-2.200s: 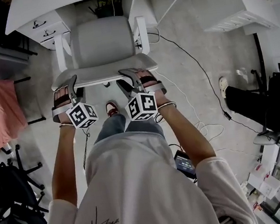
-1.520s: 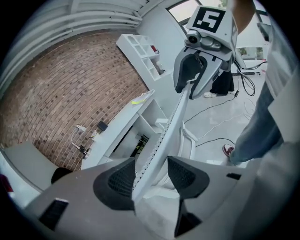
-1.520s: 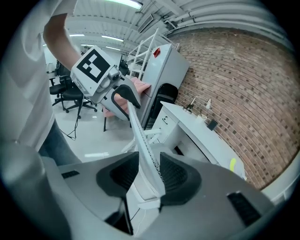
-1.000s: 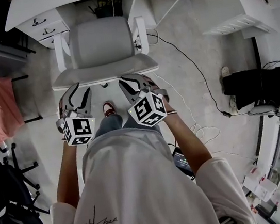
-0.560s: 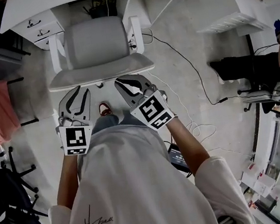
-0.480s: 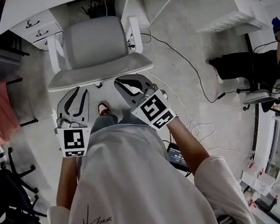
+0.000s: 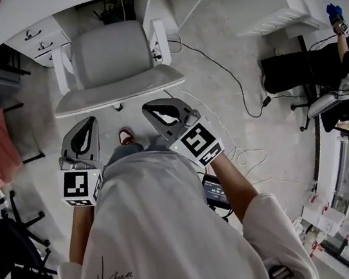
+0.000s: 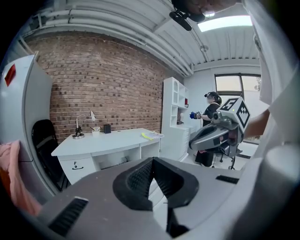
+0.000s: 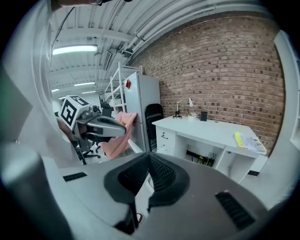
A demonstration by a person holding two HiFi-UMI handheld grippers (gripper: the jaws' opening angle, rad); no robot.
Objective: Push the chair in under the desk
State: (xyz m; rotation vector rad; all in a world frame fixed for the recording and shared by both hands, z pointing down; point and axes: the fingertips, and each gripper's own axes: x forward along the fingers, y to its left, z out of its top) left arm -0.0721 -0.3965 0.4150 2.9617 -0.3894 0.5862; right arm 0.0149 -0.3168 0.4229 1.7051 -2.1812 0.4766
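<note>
Left tongs [image 7: 90, 121] and right tongs [image 7: 149, 108] both fully closed, empty, just behind grey padded white-armed chair [image 7: 111, 60], not touching. White desk [image 7: 76, 2] beyond chair.

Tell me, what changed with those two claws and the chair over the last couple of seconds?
The left gripper and right gripper came off the backrest of the chair, drew back from it and closed empty. Chair and desk stayed put.
</note>
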